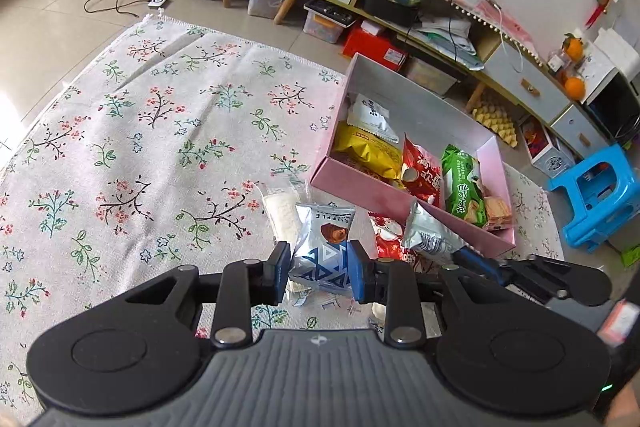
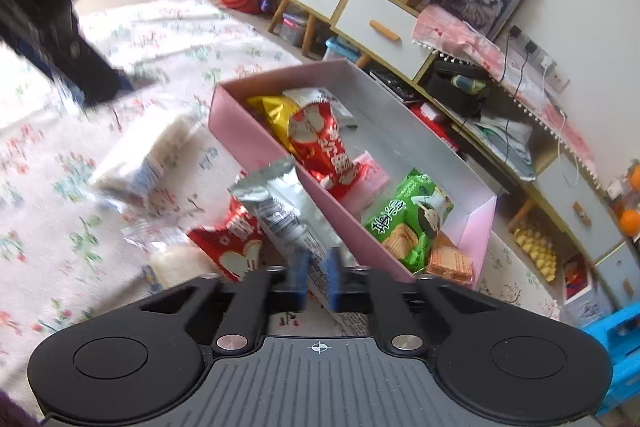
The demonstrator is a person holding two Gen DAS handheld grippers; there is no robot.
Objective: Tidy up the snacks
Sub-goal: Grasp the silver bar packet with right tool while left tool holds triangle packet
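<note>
The left gripper [image 1: 319, 269] has its blue pads on either side of a blue-and-silver foil packet [image 1: 323, 251] printed "RUFFLE" with white triangles; the pads look to be touching its edges, though whether they press it is hard to tell. This packet lies on the floral cloth [image 1: 140, 131] just in front of the pink box [image 1: 360, 183]. The right gripper [image 2: 318, 277] is clenched on a crinkled silver foil sachet [image 2: 280, 211] with small black print, held tilted against the pink box's near wall. Inside the pink box, a rectangular cardboard tray with a grey lining, sit a white pouch [image 1: 370, 117], one yellow bag [image 1: 366, 149], one red packet with white Chinese characters [image 1: 422, 175], one green biscuit packet [image 1: 462, 187] and a clear pack of wafers [image 1: 496, 213]. In front of the box lie a second red packet [image 2: 232, 243] and two clear packs of white rice cakes [image 2: 140, 159]
</note>
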